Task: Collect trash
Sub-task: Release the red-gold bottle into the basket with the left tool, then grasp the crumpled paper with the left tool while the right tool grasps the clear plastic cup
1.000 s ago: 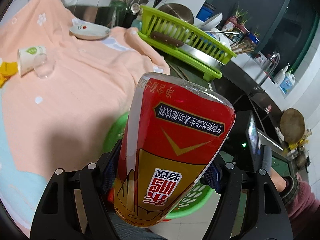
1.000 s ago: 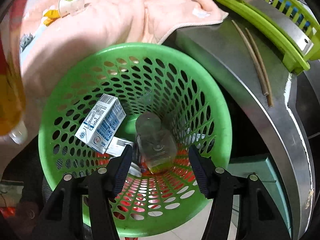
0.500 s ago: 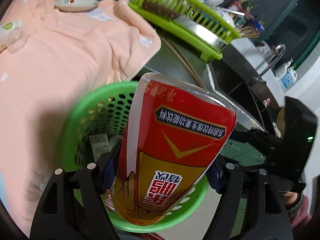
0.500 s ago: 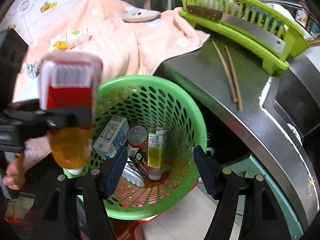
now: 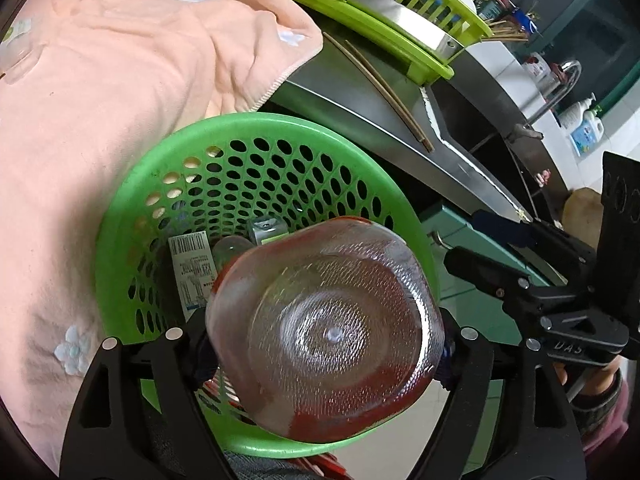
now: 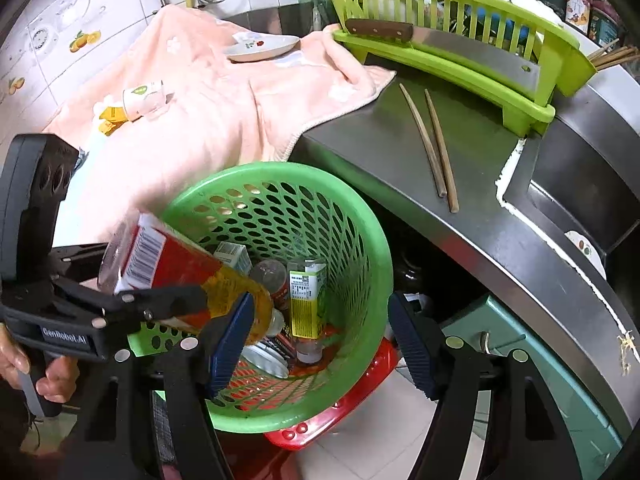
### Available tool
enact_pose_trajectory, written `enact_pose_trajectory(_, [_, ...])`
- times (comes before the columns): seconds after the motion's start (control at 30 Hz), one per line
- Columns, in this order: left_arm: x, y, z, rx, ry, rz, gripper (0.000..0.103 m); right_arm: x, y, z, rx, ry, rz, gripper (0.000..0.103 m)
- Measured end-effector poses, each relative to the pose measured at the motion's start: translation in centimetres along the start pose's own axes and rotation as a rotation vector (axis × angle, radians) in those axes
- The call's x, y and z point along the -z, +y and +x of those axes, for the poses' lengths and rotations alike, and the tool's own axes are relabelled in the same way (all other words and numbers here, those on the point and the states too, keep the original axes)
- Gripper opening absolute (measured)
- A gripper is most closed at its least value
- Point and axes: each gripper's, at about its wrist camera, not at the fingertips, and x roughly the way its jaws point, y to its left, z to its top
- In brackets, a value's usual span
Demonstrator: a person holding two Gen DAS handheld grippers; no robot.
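Trash here meant the red-labelled drink bottle (image 5: 324, 364), which a second before had been upright between the left gripper (image 6: 192, 308) fingers over the peach towel (image 5: 120, 92) — it was now tipped neck-down inside the rim of the green perforated basket (image 5: 256, 128). Those jaws were opening around it; whether the pads still pressed on it could not be told. The right gripper (image 6: 320, 344) hung spread and empty above cartons and bottles already inside. Judged: release under way, one paper cup (image 6: 142, 98) left.
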Motion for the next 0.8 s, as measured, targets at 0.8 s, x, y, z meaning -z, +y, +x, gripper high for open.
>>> enact_pose_trajectory(0.8, [-0.2,4.2,-8.6,-0.147,-0.161,-0.025,0.086,-3.1,4.6,-0.5,-0.061,-0.056,-0.035,0.071])
